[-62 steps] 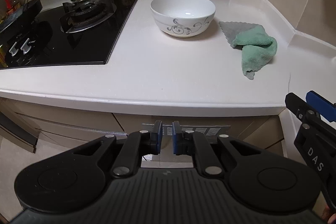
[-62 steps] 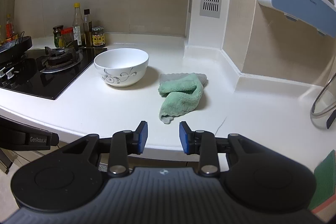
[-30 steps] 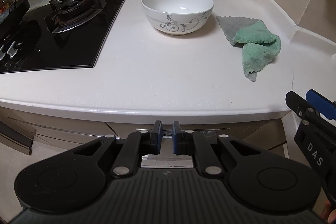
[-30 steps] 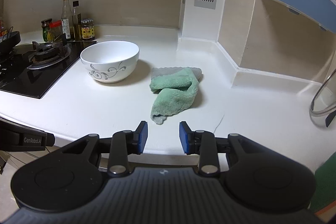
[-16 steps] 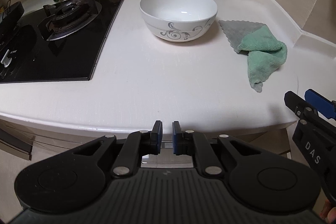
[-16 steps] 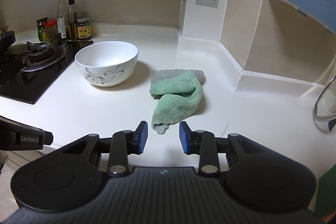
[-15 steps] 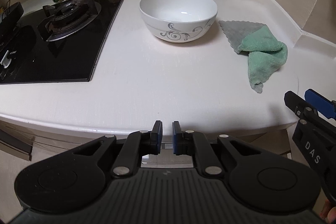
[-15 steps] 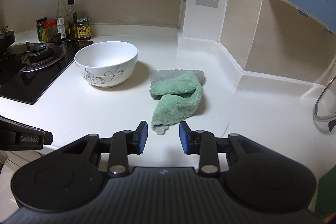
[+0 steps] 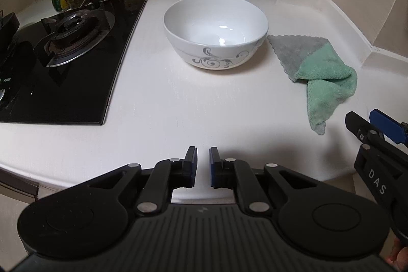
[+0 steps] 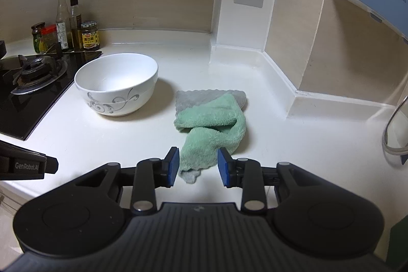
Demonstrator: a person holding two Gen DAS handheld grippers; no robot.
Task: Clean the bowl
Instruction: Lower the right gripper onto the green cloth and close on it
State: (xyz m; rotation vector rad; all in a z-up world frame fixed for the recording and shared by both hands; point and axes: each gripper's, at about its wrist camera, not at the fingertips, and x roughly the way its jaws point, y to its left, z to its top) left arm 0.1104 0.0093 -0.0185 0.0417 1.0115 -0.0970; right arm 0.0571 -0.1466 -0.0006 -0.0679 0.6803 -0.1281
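The white bowl (image 9: 215, 32) sits empty on the worktop (image 9: 178, 106) beside the hob (image 9: 63, 57), with the green cloth (image 10: 214, 124) just to its right. The right gripper (image 10: 196, 165), spread, lines up on the cloth's near end; the left gripper (image 9: 202, 166) holds nothing, a narrow gap between its pads. The cloth pickup looks next: lower and pinch.

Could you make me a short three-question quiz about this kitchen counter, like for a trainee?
1. True or false: the bowl has food in it.
2. The cloth lies on which side of the bowl in the right wrist view: A left, B right, C inside?
3. Which gripper has its jaws set wider, the left gripper or the right gripper?

Key: 1 false, it looks empty. 2 B. 3 the right gripper.
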